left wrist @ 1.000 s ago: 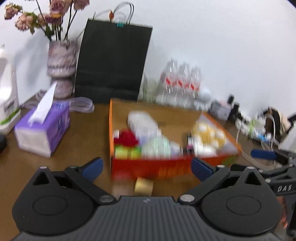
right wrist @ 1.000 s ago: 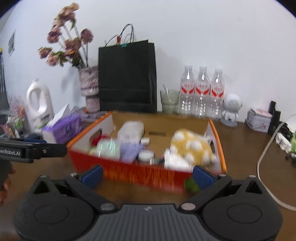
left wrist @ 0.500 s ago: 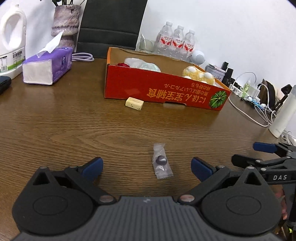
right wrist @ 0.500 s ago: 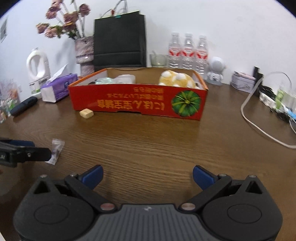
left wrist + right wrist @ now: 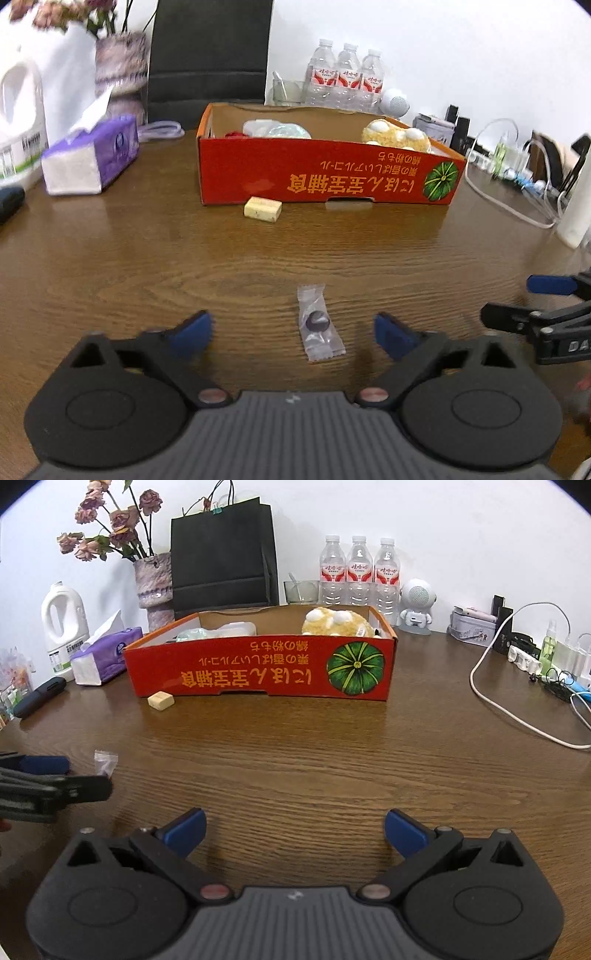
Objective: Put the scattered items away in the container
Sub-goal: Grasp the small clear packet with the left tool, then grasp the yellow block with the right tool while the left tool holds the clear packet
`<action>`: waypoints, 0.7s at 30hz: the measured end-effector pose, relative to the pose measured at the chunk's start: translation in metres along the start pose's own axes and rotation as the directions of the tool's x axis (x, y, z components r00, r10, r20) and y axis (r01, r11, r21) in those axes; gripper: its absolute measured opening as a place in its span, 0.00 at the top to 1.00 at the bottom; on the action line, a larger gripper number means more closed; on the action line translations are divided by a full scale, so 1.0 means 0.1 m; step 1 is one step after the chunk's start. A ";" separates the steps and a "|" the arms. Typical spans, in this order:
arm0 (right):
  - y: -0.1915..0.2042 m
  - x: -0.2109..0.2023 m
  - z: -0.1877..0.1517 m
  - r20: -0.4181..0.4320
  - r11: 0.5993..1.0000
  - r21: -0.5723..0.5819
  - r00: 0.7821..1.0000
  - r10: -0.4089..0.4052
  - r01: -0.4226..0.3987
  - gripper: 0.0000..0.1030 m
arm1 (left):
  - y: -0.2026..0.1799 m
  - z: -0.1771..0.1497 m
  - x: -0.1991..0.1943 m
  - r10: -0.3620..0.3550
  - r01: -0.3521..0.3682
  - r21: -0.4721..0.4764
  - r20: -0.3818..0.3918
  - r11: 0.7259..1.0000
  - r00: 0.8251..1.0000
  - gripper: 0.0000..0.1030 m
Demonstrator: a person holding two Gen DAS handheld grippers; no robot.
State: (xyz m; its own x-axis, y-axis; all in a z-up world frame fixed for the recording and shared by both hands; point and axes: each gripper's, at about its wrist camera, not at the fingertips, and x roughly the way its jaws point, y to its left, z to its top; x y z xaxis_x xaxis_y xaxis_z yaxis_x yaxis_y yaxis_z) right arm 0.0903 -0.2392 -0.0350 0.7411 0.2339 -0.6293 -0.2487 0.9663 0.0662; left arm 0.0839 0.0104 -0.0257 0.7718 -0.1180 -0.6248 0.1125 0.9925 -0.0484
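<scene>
A red cardboard box (image 5: 325, 181) (image 5: 258, 664) stands at the middle of the wooden table, holding a yellow plush toy (image 5: 334, 622) and other items. A small yellow block (image 5: 263, 209) (image 5: 161, 700) lies just in front of its wall. Nearer lies a clear-wrapped dark candy (image 5: 319, 325) (image 5: 105, 762). My left gripper (image 5: 293, 334) hangs low over the table with the candy between its closing jaws, the pads clear of it. My right gripper (image 5: 294, 830) is open over bare wood, to the right of the left one.
A purple tissue box (image 5: 92, 162), a white jug (image 5: 62, 624), a vase of dried flowers (image 5: 153, 579) and a black paper bag (image 5: 225, 561) stand left and behind the box. Water bottles (image 5: 358, 572), a white speaker figure (image 5: 415, 605) and cables (image 5: 517, 709) fill the back right.
Both grippers came down from over the box to low above the table. The left jaws have narrowed around the wrapped candy.
</scene>
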 end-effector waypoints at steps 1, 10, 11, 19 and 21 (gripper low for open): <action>0.00 0.00 0.00 0.001 1.000 0.001 1.000 0.002 -0.002 0.00 | -0.02 0.01 0.01 0.006 -0.007 0.008 0.005 1.000 1.000 0.40; 0.01 0.05 0.02 -0.011 1.000 0.001 1.000 0.017 -0.017 0.00 | 0.02 -0.01 0.00 0.000 0.000 0.009 0.050 1.000 0.999 0.84; 0.03 0.07 0.04 -0.013 1.000 -0.005 1.000 0.021 -0.021 0.00 | 0.07 -0.01 -0.02 0.006 -0.006 -0.002 0.058 1.000 0.998 0.84; 0.55 0.42 0.43 -0.008 0.985 -0.105 0.991 0.135 -0.136 0.00 | 0.71 0.11 -0.24 0.074 -0.056 -0.144 0.119 0.988 0.990 0.84; 0.74 0.59 0.56 -0.004 0.980 -0.127 0.988 0.154 -0.153 0.00 | 0.90 0.12 -0.29 0.093 -0.070 -0.181 0.123 0.981 0.988 0.84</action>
State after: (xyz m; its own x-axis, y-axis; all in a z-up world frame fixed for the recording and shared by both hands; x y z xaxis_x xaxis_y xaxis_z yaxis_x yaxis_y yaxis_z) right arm 0.1501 -0.1476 -0.0238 0.6914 0.3795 -0.6148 -0.4364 0.8975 0.0632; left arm 0.0793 0.1027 -0.0031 0.8502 -0.0281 -0.5257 -0.0571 0.9877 -0.1452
